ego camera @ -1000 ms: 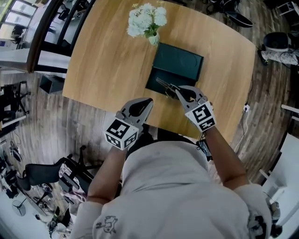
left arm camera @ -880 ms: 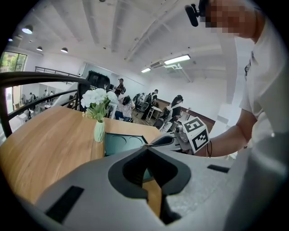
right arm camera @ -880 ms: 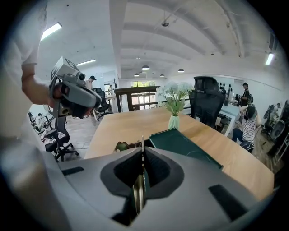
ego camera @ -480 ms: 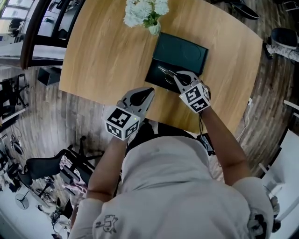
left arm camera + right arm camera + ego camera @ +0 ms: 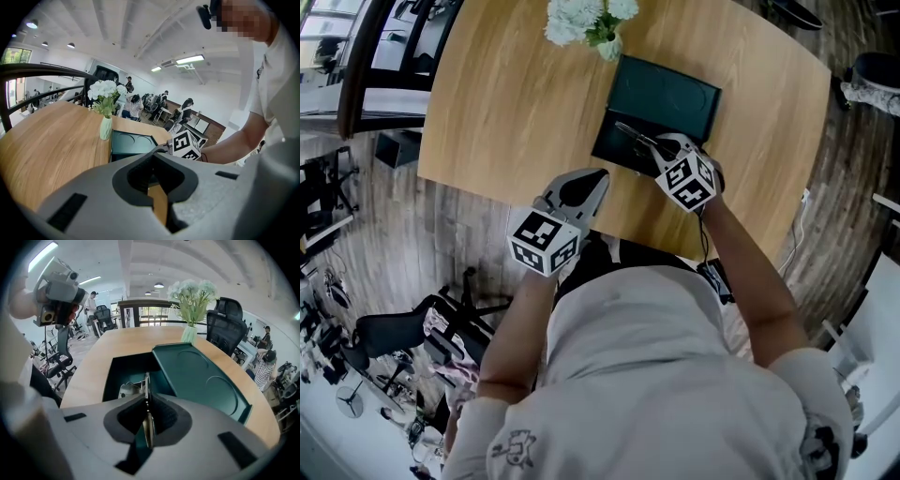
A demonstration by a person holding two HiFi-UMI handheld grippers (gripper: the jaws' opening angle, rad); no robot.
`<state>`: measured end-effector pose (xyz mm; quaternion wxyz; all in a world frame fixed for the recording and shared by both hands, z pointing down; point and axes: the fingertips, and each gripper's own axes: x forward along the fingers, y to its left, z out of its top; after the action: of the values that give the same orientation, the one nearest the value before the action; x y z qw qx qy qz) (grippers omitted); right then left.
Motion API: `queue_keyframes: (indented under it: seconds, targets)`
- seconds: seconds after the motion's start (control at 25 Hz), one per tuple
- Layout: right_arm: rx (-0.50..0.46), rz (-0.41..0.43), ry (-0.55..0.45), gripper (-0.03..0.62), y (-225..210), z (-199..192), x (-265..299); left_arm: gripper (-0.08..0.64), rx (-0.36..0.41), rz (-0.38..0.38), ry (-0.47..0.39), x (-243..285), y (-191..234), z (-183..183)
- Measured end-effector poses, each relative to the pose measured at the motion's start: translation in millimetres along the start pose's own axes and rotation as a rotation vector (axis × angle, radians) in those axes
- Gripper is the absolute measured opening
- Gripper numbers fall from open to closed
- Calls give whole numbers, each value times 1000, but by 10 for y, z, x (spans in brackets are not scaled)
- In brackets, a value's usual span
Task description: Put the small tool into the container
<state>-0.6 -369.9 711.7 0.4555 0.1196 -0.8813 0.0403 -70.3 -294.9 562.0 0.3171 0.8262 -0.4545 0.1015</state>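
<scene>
Since a second ago the right claw [image 5: 661,147] has come forward over the one open container [image 5: 667,94] on the desk [image 5: 506,94]. Its jaws are opening, with one small tool [image 5: 146,383] between them above the container; the left claw [image 5: 597,177] is clenched and empty.
</scene>
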Motion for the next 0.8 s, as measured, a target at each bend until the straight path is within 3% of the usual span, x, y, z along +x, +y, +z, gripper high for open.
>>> queue_keyframes:
  seconds: [0.24,0.36,0.44,0.8]
  targets:
    - [67,74,37,76,72,-39,51,5,-2,-6,-6,-4,5,9]
    - [125,145,80,168,153,-113,85,5,0,-11,-7,-22,-14,6]
    - [148,170,104,181,209,-157,88,5,0,-12,-6,-51,-19,-11]
    - [190,117,63,198,231,-56,-76,5,20,-17,-17,-258,-38,-7]
